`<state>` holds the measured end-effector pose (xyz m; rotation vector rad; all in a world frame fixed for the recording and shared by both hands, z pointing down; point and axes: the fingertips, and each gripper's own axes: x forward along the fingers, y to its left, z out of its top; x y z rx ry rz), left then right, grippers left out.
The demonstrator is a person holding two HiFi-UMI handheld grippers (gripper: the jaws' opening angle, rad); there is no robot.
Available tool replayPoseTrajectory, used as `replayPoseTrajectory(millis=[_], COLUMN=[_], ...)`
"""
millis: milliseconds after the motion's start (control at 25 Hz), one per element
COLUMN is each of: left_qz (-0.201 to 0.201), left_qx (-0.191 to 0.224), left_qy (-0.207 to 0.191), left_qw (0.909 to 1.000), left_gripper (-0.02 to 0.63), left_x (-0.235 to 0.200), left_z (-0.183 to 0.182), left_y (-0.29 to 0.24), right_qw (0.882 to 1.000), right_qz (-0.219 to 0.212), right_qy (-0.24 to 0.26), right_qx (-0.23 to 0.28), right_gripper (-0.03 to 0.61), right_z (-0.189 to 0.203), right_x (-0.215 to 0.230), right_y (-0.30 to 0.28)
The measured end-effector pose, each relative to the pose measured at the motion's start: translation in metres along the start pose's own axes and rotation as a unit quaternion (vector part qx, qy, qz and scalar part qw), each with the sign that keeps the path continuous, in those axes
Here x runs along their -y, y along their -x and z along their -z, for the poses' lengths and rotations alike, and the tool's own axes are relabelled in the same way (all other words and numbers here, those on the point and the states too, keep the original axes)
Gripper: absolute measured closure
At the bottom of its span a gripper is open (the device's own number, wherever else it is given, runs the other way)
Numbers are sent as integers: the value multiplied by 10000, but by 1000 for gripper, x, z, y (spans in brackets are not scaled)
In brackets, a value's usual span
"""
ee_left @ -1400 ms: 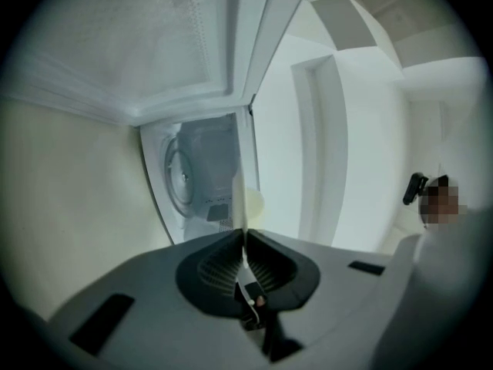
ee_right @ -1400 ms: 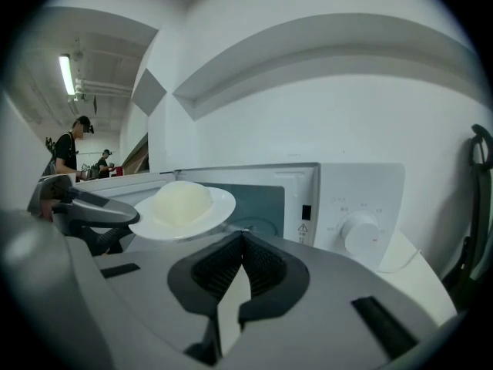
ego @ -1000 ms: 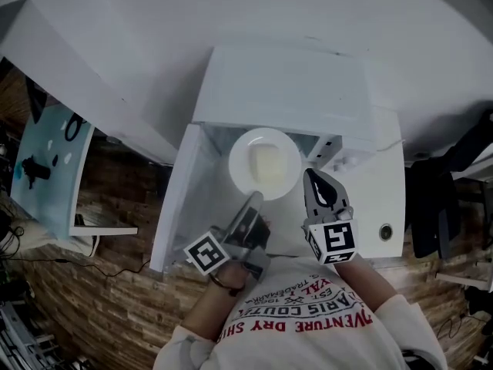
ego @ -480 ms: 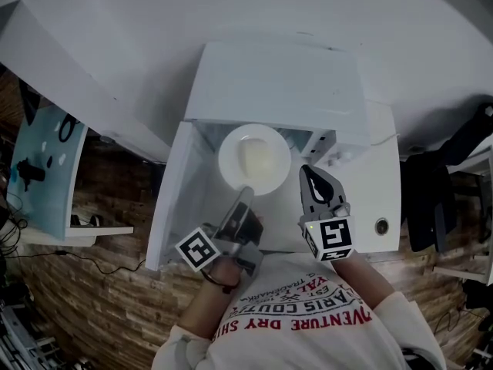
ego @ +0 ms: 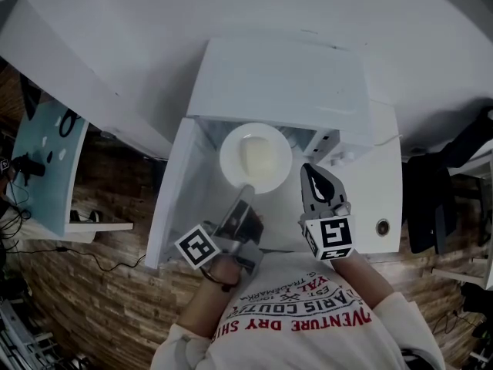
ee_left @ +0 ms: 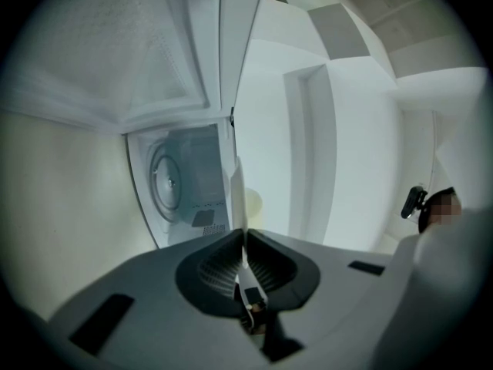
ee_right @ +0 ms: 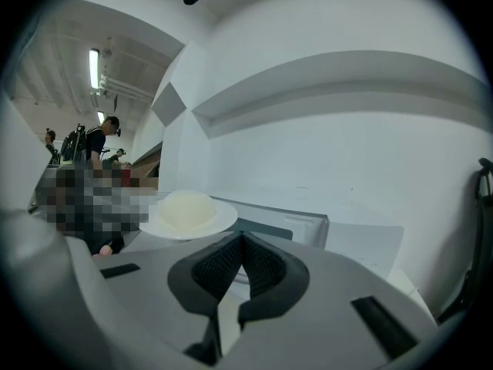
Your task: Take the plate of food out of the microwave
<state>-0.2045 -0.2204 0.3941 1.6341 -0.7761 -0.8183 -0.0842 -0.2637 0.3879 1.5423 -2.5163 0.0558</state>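
The left gripper [ego: 246, 192] is clamped shut on the near rim of the round white plate [ego: 229, 160], which carries a pale domed mound of food [ego: 259, 159]. The plate is held level in front of the open cavity of the white box-shaped microwave [ego: 277, 83], whose door [ego: 174, 197] is swung out to the left. The right gripper [ego: 312, 174], just right of the plate, has its jaws pressed together with nothing between them.
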Motion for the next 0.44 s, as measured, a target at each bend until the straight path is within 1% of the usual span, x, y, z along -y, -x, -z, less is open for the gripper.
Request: replayPoseTrajectory(millis=[440], left_qz=[-24], left_qx=[-8], left_qy=[51], left_qw=[10000], left_gripper=[595], left_x=[-3], left_z=[-2], left_y=[0], right_qw=[10000], right_qz=[-27], right_qy=[-1], right_qx=[1], right_gripper=[567], right_z=[-1], right_x=[-2], right_y=[-5])
